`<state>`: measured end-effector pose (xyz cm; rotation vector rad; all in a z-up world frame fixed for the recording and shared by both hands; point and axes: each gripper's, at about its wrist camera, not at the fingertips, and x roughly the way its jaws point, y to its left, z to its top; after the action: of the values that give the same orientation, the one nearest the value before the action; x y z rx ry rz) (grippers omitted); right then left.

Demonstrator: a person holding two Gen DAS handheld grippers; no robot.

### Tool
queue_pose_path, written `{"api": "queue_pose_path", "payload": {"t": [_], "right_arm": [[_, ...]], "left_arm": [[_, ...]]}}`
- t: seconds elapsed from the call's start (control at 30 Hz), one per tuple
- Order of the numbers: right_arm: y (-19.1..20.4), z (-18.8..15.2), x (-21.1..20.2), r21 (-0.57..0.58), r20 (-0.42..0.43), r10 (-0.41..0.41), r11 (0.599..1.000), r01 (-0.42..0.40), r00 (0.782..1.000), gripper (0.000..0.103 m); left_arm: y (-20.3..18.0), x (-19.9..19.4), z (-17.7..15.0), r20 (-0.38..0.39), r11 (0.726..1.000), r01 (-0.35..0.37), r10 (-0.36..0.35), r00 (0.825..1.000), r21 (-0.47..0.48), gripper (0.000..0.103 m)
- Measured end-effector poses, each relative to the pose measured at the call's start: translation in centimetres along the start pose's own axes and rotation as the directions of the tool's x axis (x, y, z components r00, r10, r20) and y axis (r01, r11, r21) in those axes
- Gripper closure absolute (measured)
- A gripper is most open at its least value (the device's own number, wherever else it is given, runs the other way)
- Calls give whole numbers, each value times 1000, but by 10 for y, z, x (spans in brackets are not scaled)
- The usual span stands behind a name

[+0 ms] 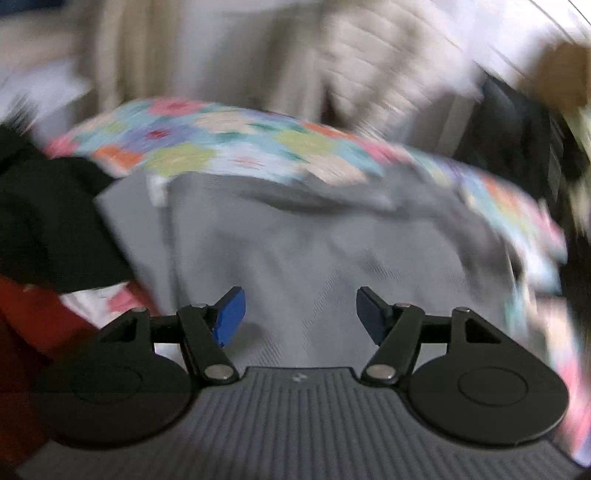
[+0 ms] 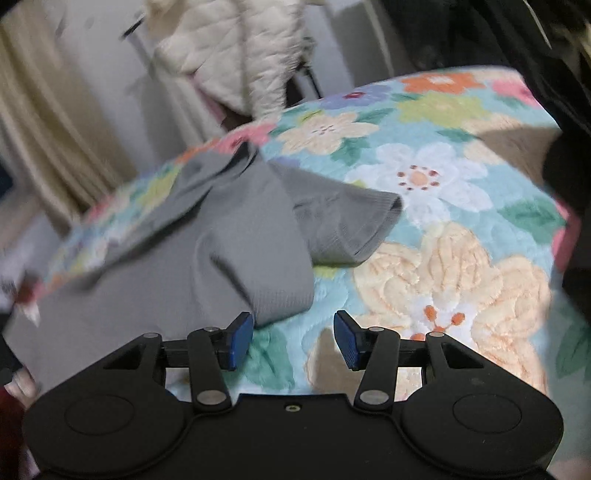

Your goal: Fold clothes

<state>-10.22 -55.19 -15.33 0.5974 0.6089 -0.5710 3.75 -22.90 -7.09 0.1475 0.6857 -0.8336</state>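
Note:
A grey short-sleeved top (image 1: 295, 251) lies spread on a flowered blanket (image 1: 207, 144). In the left wrist view my left gripper (image 1: 299, 314) hovers open over the grey cloth, blue pads apart, nothing between them. The right wrist view shows the same grey top (image 2: 236, 236) with one sleeve (image 2: 347, 221) lying out to the right and a folded flap reaching down toward me. My right gripper (image 2: 293, 339) is open just past that flap's lower edge, its left pad (image 2: 242, 339) beside the cloth, over the flowered blanket (image 2: 443, 266).
A black garment (image 1: 44, 214) and a red one (image 1: 33, 325) lie at the left of the grey top. A cream quilted jacket (image 2: 236, 51) hangs behind the bed. Dark objects (image 2: 517, 33) stand at the far right. Pale curtains (image 2: 40, 110) hang at the left.

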Motion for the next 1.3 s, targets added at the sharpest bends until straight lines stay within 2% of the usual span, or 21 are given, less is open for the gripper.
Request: {"api": "queue_pose_path", "payload": {"t": [0.1,0.2,0.33,0.4,0.47,0.5,0.53,0.57,0.6,0.63,0.67,0.73,0.87,0.9,1.03,1.1,1.13,1.17,1.2,1.27,1.3], "right_arm": [[9,-5,8,-86,-4,-26,996,25,1000,49],[19,-10,16,-171,-5,-52,984,50,999,49],[31,-16,27,-283,-3,-87,956,82,996,46],[37,-19,32,-337,-1,-104,936,97,995,42],[43,-23,37,-390,2,-121,914,112,993,40],[46,-24,40,-416,4,-129,901,119,992,40],[50,-26,43,-442,7,-138,888,126,990,40],[44,-24,39,-464,18,-124,878,118,992,41],[43,-21,40,-495,30,-102,863,104,994,45],[46,-17,46,-524,25,-85,848,85,996,70],[48,-10,50,-531,19,-91,843,87,996,86],[61,-2,39,-588,54,-134,797,140,990,89],[88,12,10,-704,151,-211,663,255,966,93],[87,12,7,-704,155,-231,657,271,961,93],[65,10,-2,-655,125,-318,685,319,940,93],[54,8,-6,-631,108,-359,696,343,927,91],[48,8,-8,-618,98,-380,701,356,920,83],[43,7,-10,-605,89,-400,706,368,912,66],[37,6,-12,-593,79,-420,710,381,904,59],[20,2,-15,-480,9,-423,793,376,906,58],[12,0,-19,-401,-24,-390,847,348,921,58]], "left_arm": [[-26,-3,-30,-53,979,49,-39,998,198,36],[-34,7,-48,-93,959,75,-51,994,275,35],[-46,23,-58,-89,904,0,42,995,427,34],[-45,27,-62,-87,896,-4,48,995,445,29],[-40,32,-63,-75,904,-14,51,996,427,21],[-37,33,-63,-67,909,-17,49,997,416,23],[-34,35,-62,-60,914,-19,47,997,405,40],[-31,38,-59,-47,919,-31,54,997,393,66],[-28,41,-55,-37,929,-46,64,997,368,78],[-23,42,-50,-27,942,-48,60,998,334,90],[-20,41,-44,-16,952,-44,51,999,302,94],[-14,34,-35,37,959,-67,59,998,277,94],[-7,13,-24,108,961,-118,94,990,248,94],[-5,9,-22,112,966,-123,99,989,229,94],[1,-2,-19,71,987,-32,21,997,158,94],[-7,1,-24,42,984,3,-11,999,177,94],[-14,6,-29,21,974,-17,13,1000,227,94],[-21,11,-34,0,960,-36,37,999,278,93],[-29,16,-39,-19,943,-53,63,998,329,93],[-38,21,-49,-33,907,-78,101,994,414,90],[-40,22,-53,-33,895,-90,116,993,437,89]]}}
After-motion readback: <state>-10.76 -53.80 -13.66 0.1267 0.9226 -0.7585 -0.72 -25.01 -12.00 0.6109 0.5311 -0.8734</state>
